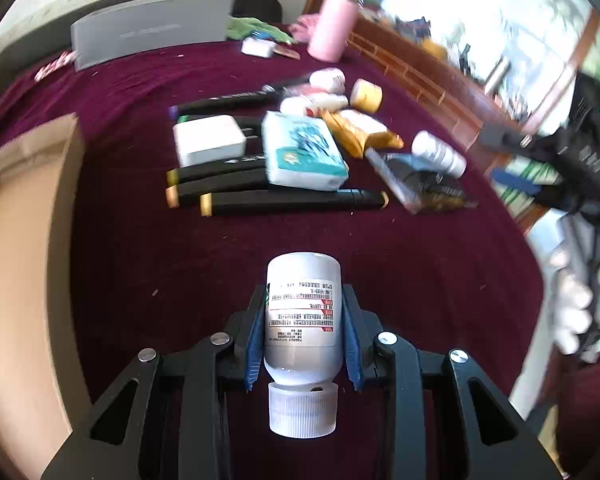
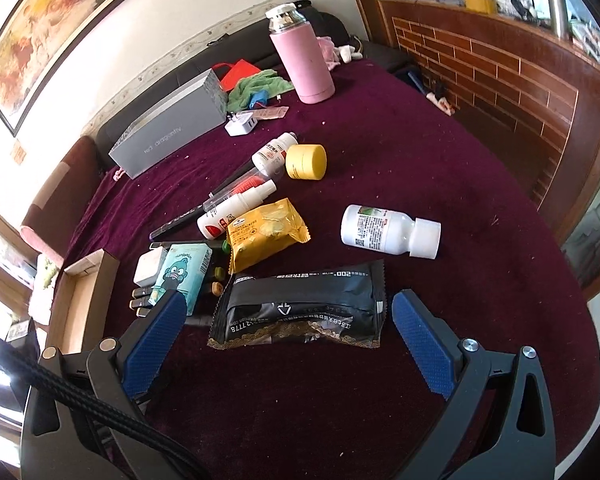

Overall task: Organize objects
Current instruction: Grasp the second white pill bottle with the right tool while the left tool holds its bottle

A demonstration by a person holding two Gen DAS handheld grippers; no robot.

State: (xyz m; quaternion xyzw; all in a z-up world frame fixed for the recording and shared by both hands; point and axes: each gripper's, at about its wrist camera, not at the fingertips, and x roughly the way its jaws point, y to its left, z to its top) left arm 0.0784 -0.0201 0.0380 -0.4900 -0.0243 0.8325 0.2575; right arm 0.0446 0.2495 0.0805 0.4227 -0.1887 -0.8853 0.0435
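Left wrist view showed the left gripper (image 1: pixel 303 316) clamped on a white bottle (image 1: pixel 302 312) at lower centre, cap toward the camera, above the purple cloth (image 1: pixel 140 248). In the right wrist view, the right gripper (image 2: pixel 286 312) stood wide apart around a black packet (image 2: pixel 300 306).

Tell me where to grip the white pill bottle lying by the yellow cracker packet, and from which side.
Grip the white pill bottle across its labelled body, not the narrower cap. It lies on its side with open cloth all round it, so come from above, fingers spanning its width. The open right hand-held gripper looks best placed.
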